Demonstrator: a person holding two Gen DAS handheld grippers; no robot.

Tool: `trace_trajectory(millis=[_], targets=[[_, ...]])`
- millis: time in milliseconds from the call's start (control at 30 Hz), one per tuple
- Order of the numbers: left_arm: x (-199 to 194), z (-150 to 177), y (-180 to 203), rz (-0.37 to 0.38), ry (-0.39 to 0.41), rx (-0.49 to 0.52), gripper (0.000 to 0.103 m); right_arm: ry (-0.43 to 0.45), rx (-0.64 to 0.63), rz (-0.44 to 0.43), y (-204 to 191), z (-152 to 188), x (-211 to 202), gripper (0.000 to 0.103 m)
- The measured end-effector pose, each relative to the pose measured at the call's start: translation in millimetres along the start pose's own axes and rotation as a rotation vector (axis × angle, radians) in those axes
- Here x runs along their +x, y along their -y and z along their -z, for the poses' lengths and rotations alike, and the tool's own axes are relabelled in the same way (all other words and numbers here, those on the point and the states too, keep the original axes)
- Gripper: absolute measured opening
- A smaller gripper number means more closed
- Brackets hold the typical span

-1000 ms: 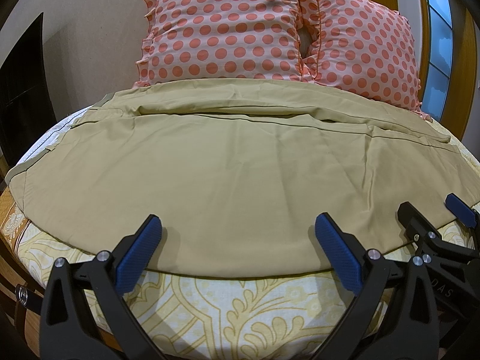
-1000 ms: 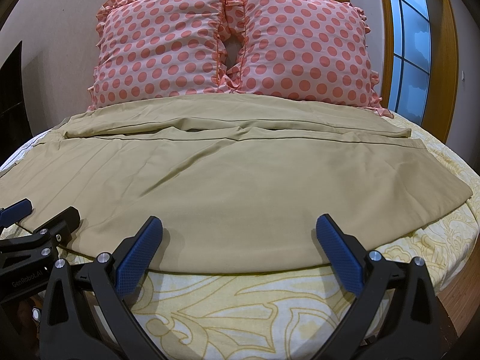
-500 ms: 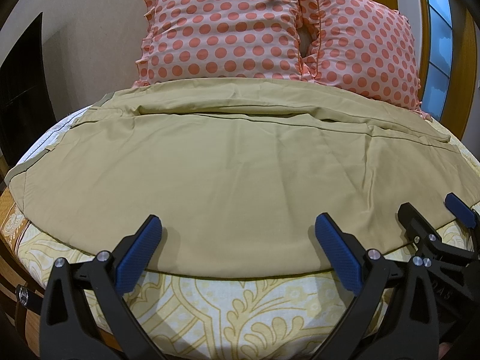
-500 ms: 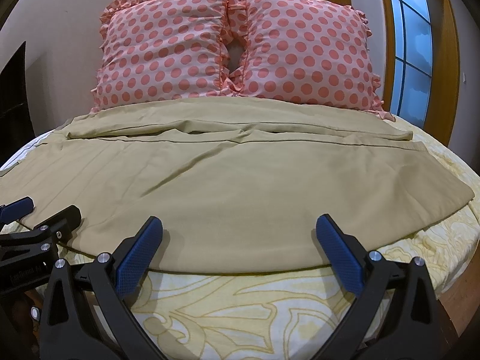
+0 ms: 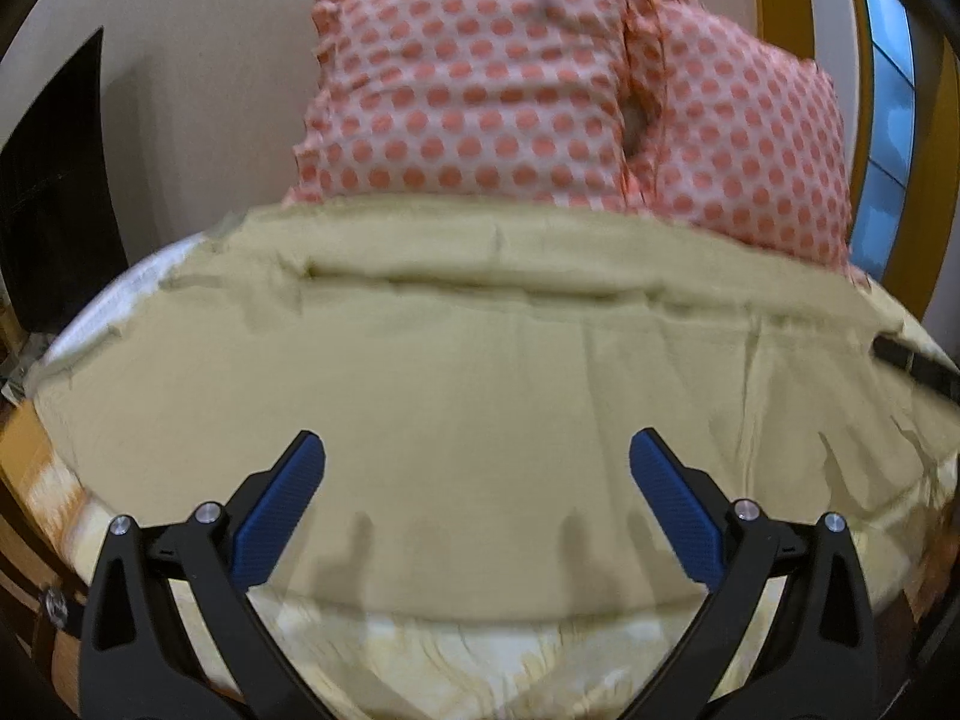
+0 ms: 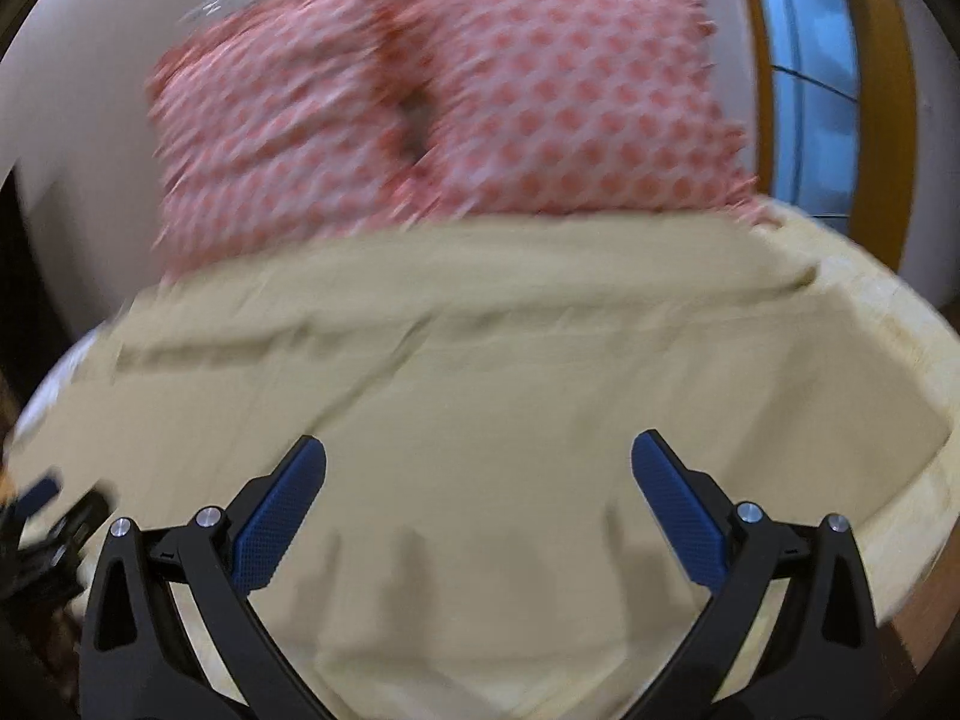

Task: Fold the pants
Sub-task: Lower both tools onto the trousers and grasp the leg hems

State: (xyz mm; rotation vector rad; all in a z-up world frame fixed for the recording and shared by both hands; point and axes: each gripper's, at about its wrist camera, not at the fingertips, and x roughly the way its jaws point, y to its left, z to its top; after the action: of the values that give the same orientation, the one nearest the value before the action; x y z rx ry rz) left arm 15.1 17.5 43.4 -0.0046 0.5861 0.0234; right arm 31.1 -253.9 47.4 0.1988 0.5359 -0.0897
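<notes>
Both grippers are spread wide and hold nothing: my left gripper point(image 5: 477, 462) and right gripper point(image 6: 478, 462) hover over the near hem of the tan pants point(image 5: 480, 396), laid flat across the bed point(image 5: 456, 666) before two dotted pillows point(image 5: 474, 84). I judge this the approach (blur hides contact, probably none); next I pinch that near edge.

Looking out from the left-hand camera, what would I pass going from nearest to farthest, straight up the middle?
The open left tongs → patterned yellow bedsheet → tan pants spread flat → polka-dot pillows → the wall.
</notes>
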Motion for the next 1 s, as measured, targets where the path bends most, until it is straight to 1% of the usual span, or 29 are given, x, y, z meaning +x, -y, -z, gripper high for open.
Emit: trace_trajectory(millis=[67, 100, 133, 200, 233, 267, 300, 333, 367, 433, 533, 600, 633, 667, 700, 733, 767, 800, 833, 867, 900, 967, 1000], targets=[[5, -18, -1, -0.017, 0.01, 0.006, 0.101, -0.024, 0.054, 0.072, 28, -49, 30, 0.102], [9, -27, 0, -0.022, 0.014, 0.006, 0.101, -0.035, 0.076, 0.087, 37, -63, 42, 0.102], [15, -38, 0, -0.028, 0.016, 0.004, 0.101, -0.063, 0.124, 0.114, 54, -87, 68, 0.102], [29, -57, 0, -0.039, 0.004, -0.012, 0.101, -0.121, 0.213, 0.152, 80, -114, 109, 0.1], [37, -67, -1, -0.031, -0.005, -0.03, 0.101, -0.166, 0.279, 0.173, 97, -128, 137, 0.087], [45, -74, -3, -0.023, -0.015, -0.046, 0.101, -0.206, 0.346, 0.191, 113, -138, 163, 0.073], [53, -82, -4, -0.011, -0.024, -0.064, 0.101, -0.231, 0.384, 0.2, 123, -143, 178, 0.07], [59, -85, -5, -0.002, -0.029, -0.074, 0.101, -0.274, 0.441, 0.219, 136, -152, 205, 0.068], [66, -89, -5, 0.005, -0.032, -0.084, 0.101, -0.296, 0.483, 0.243, 144, -158, 225, 0.065], [75, -90, -8, 0.022, -0.028, -0.106, 0.101, -0.312, 0.524, 0.288, 153, -165, 251, 0.065], [83, -87, -10, 0.065, -0.016, -0.128, 0.101, -0.331, 0.535, 0.349, 156, -176, 281, 0.065], [88, -86, -9, 0.09, -0.022, -0.134, 0.101, -0.337, 0.478, 0.41, 152, -181, 294, 0.065], [91, -85, -9, 0.096, -0.029, -0.133, 0.101, -0.347, 0.424, 0.452, 148, -182, 301, 0.065], [94, -84, -7, 0.1, -0.036, -0.132, 0.101, -0.345, 0.382, 0.479, 144, -181, 304, 0.06], [96, -83, -7, 0.106, -0.045, -0.133, 0.101, -0.324, 0.36, 0.499, 143, -178, 303, 0.055], [98, -83, -7, 0.108, -0.052, -0.135, 0.101, -0.297, 0.353, 0.505, 145, -175, 300, 0.041], [99, -82, -8, 0.112, -0.056, -0.139, 0.101, -0.276, 0.357, 0.49, 148, -172, 296, 0.029], [99, -82, -10, 0.12, -0.057, -0.151, 0.101, -0.257, 0.37, 0.466, 154, -168, 290, 0.023], [99, -81, -11, 0.126, -0.054, -0.161, 0.101, -0.236, 0.406, 0.403, 164, -163, 284, 0.011], [99, -81, -13, 0.132, -0.052, -0.171, 0.101, -0.221, 0.459, 0.325, 175, -157, 276, 0.006], [99, -81, -15, 0.136, -0.052, -0.181, 0.101, -0.208, 0.489, 0.283, 183, -152, 268, 0.005], [99, -80, -18, 0.153, -0.052, -0.204, 0.101, -0.136, 0.539, 0.176, 194, -141, 237, 0.005], [99, -80, -20, 0.16, -0.051, -0.213, 0.101, -0.101, 0.559, 0.128, 198, -146, 224, 0.005]])
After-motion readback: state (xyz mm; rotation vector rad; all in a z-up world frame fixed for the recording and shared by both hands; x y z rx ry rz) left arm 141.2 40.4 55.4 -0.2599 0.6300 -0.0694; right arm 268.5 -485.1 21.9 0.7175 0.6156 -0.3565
